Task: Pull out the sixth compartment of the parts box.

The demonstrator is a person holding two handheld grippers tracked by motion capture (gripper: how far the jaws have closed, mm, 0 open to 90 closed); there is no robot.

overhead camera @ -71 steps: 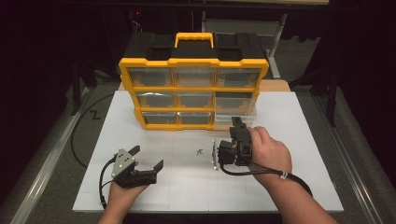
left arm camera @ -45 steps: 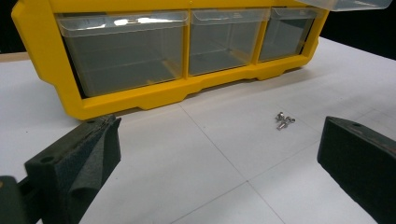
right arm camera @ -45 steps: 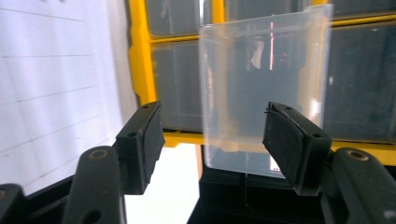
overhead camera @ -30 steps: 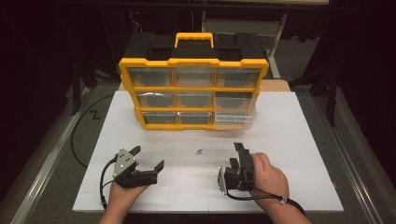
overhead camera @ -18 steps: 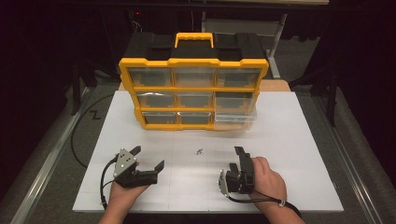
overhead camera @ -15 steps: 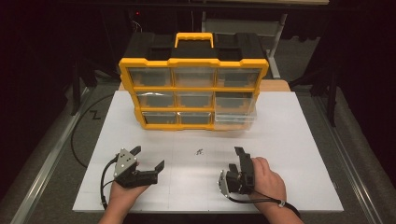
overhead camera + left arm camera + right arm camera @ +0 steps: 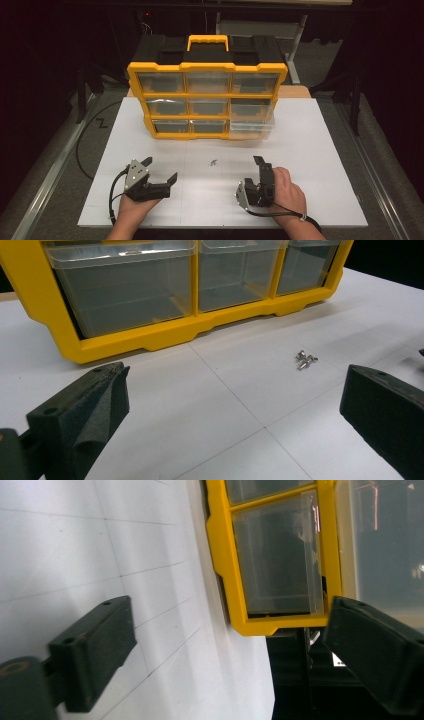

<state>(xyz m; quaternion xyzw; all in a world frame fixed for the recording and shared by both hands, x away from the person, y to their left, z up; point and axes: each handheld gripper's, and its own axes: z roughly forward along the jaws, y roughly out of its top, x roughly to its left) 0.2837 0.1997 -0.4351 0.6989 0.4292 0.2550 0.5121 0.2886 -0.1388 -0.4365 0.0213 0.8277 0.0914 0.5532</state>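
Observation:
A yellow organizer (image 7: 207, 95) with clear drawers stands at the back of the white table (image 7: 310, 150). Its bottom right drawer (image 7: 252, 127) sticks out a little. Two or three small metal screws (image 7: 214, 162) (image 7: 305, 360) lie on the table in front of it. My left gripper (image 7: 160, 170) (image 7: 235, 390) rests at the front left, open, its jaws pointing toward the screws. My right gripper (image 7: 255, 172) (image 7: 227, 625) lies turned on its side at the front right. Its jaws have just been opening and hold nothing between them.
The organizer's black top and yellow handle (image 7: 207, 42) face the far side. A black cable (image 7: 87, 145) runs along the table's left edge. Dark floor and metal frames surround the table. White surface lies between the two hands.
My right hand has drawn back from beside the organizer's protruding drawer to the front of the table and sunk lower. The left gripper has stayed put.

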